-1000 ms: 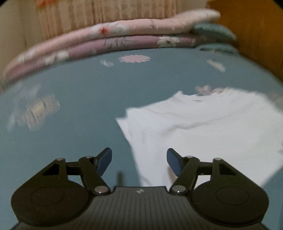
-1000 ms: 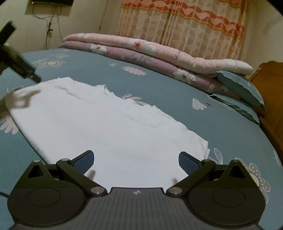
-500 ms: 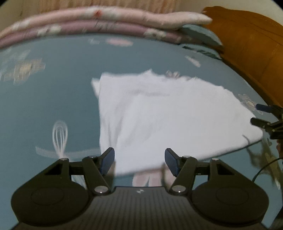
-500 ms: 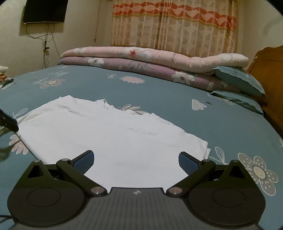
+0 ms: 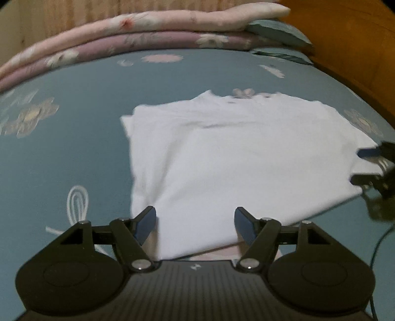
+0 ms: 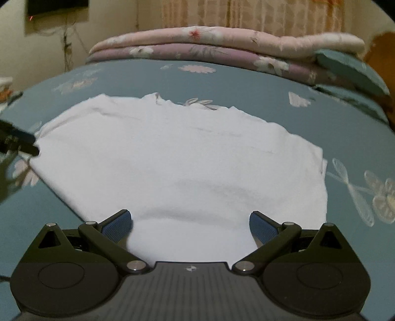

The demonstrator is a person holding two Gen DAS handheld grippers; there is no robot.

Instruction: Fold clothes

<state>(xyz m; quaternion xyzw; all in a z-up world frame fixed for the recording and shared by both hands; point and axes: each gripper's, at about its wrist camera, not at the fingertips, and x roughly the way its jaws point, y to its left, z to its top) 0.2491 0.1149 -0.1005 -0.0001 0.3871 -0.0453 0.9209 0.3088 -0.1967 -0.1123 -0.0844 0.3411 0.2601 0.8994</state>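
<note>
Left wrist view first: the left gripper hangs over the near edge of the white shirt, jaws spread apart and just been opening wider, the shirt's hem lying below the gap but neither blue pad pressing on it. The shirt is spread flat on the bed, a blue sheet with flower prints, and sits toward the bed's right side in this view. Its left edge shows a folded layer. Over at the right edge of the shirt, the right gripper pokes in, its two fingers apart at the cloth's corner. Along the far edge of the bed, folded quilts, pink on mauve, with a blue pillow at their right end, and a wooden headboard beyond.

Now the right wrist view: the right gripper has its jaws wide, both pads clear of the fabric, the shirt running between and beneath them. The shirt fills the middle of the bed, its ragged far edge toward the quilts. At the shirt's left corner the tip of the left gripper reaches in, dark and blurred. A curtain hangs behind the quilts.
</note>
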